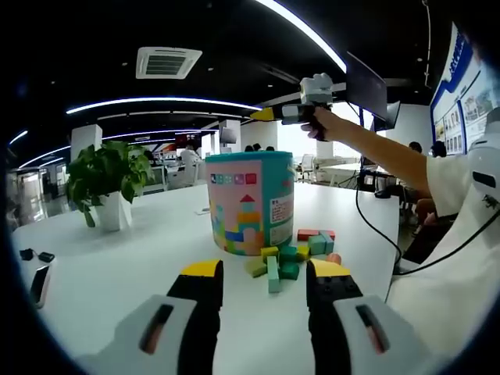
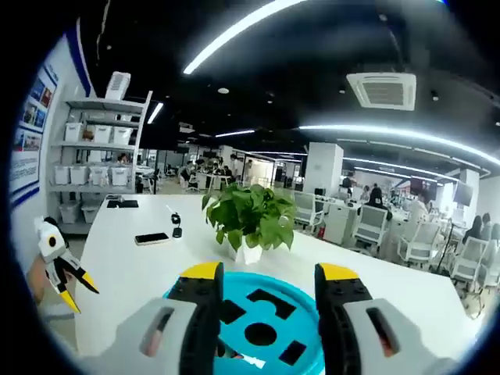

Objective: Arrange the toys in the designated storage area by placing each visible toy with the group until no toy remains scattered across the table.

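**Grippers spread, one low over the blocks, one above the bucket lid**

Left gripper (image 1: 264, 275): held low over the white table (image 1: 117, 266), jaws spread wide, nothing between them. Just ahead of the tips, a loose cluster of toy blocks (image 1: 283, 262) in green, yellow, teal and red, lying flat and pointing every which way; one long green block (image 1: 273, 274) among them with its long axis running away from the jaws. Straight beyond, touching the near edge of the cluster, the toy bucket (image 1: 251, 203), upright, long axis vertical, teal rim on top, printed block tower facing the jaws. Off to the left and farther back, a potted plant (image 1: 109, 183). Up and to the right, right gripper (image 1: 267, 114) raised in a hand above the bucket, yellow tips pointing left.

Right gripper (image 2: 268, 283): jaws likewise spread and bare, looking down on the teal bucket lid (image 2: 266, 320) with its shape-sorting cutouts directly below and between the tips. Potted plant just past the lid. Left gripper at far left and lower, yellow tips angled down. Phone (image 2: 151, 238) farther out on the table.
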The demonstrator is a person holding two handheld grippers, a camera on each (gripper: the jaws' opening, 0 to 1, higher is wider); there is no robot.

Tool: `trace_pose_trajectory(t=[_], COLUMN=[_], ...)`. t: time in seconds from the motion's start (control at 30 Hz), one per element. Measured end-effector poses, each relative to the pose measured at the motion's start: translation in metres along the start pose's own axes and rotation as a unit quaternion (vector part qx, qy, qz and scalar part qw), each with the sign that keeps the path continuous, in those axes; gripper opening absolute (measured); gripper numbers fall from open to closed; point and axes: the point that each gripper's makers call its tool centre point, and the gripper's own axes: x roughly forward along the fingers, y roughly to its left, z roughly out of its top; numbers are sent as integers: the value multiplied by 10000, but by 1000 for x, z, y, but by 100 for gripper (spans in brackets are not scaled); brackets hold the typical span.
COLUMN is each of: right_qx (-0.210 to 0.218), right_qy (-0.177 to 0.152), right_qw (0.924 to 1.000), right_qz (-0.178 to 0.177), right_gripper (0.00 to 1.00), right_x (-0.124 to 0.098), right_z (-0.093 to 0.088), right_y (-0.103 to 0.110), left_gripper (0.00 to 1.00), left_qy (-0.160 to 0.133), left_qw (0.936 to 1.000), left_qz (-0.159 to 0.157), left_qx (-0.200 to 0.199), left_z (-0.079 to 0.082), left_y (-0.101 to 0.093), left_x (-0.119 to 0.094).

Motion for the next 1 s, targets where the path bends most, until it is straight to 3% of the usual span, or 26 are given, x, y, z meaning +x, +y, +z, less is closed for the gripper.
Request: trace_pose_trajectory(t=[0.13,0.3,0.37,0.47,1.0], right_qx=[-288,-567,-490,-314,-144], right_qy=[6,-30,50,-90,-87], right_qw=[9996,9983,9987,9993,9998], right_qz=[50,134,144,174,-47], right_gripper=[57,51,45,43,39], right_x=[-17,-35,-42,-58,-116], right_z=[-1,-4,-8,-8,-48], right_y=[4,8,8,11,15], left_gripper=[43,43,43,43,43], left_qy=[19,21,11,-25,-5], left_qw=[10000,10000,10000,10000,10000], left_qz=[1,10,-12,-46,8], left_qx=[-2,0,27,67,54], left_z=[-1,0,2,5,3], left_y=[0,-2,-5,-7,-4], left_x=[1,1,2,0,2])
